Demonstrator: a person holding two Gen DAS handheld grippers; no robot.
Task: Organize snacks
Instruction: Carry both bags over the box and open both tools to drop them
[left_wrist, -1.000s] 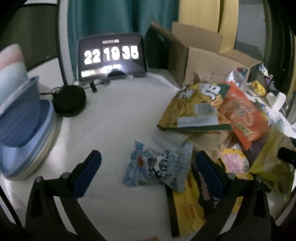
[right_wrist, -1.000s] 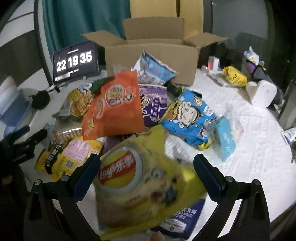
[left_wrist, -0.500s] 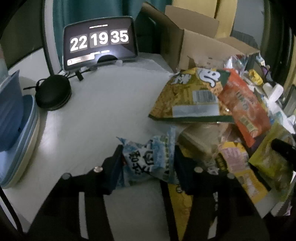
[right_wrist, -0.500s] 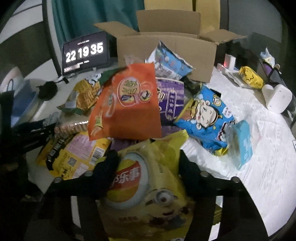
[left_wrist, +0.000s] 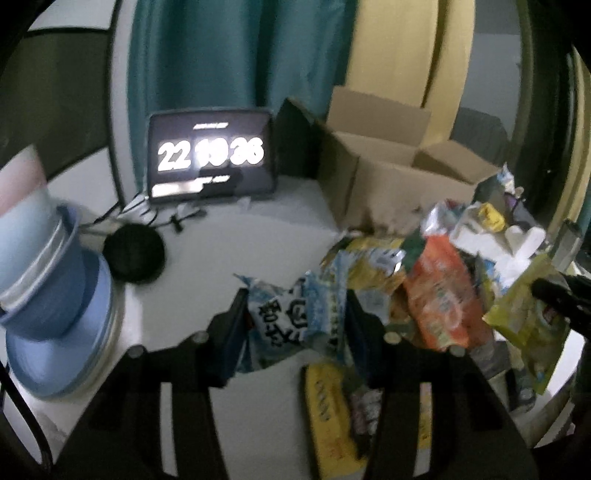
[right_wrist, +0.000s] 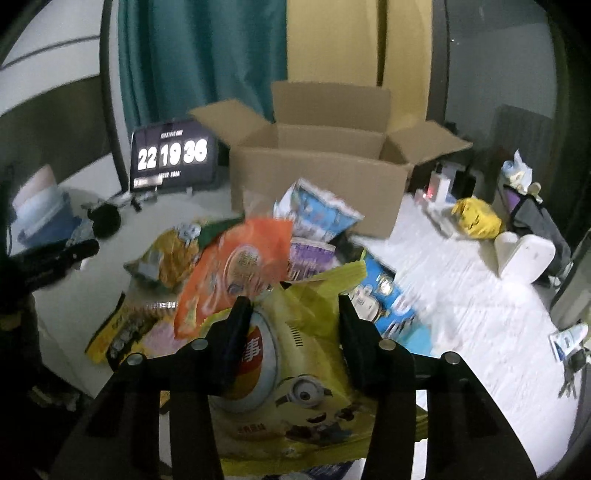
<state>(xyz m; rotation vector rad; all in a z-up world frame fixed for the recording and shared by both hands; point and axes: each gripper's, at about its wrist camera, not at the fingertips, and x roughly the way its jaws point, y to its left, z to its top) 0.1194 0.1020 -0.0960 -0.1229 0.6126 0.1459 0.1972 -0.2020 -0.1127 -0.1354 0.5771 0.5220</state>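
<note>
Two hand-held grippers are shown over a white table (right_wrist: 480, 295) strewn with snack packets, with an open cardboard box (right_wrist: 325, 177) at the upper centre of the right wrist view. The left gripper (left_wrist: 293, 317) is clenched on a pale blue snack packet (left_wrist: 284, 321) at the centre of the left wrist view, the packet crumpled between the pads. The right gripper (right_wrist: 291, 325) is clenched on a yellow chip bag (right_wrist: 295, 387), which fills the lower centre of the right wrist view and overlaps an orange bag (right_wrist: 236, 273) just above it. Compared with a second ago, when both pairs of jaws stood wide around packets lying on the table, the jaws have just been closing, and both packets are now pinched and appear raised off the surface; the clock display (right_wrist: 171, 155) at upper left has advanced by one second. As a judgement, the slick, air-filled chip bag could slip or swing out of the grip, since only a narrow part is pinched. The orange bag might be dragged along or toppled off the pile. The blue packet, gripped by its crumpled middle, could slide free during transfer to the box.
</note>
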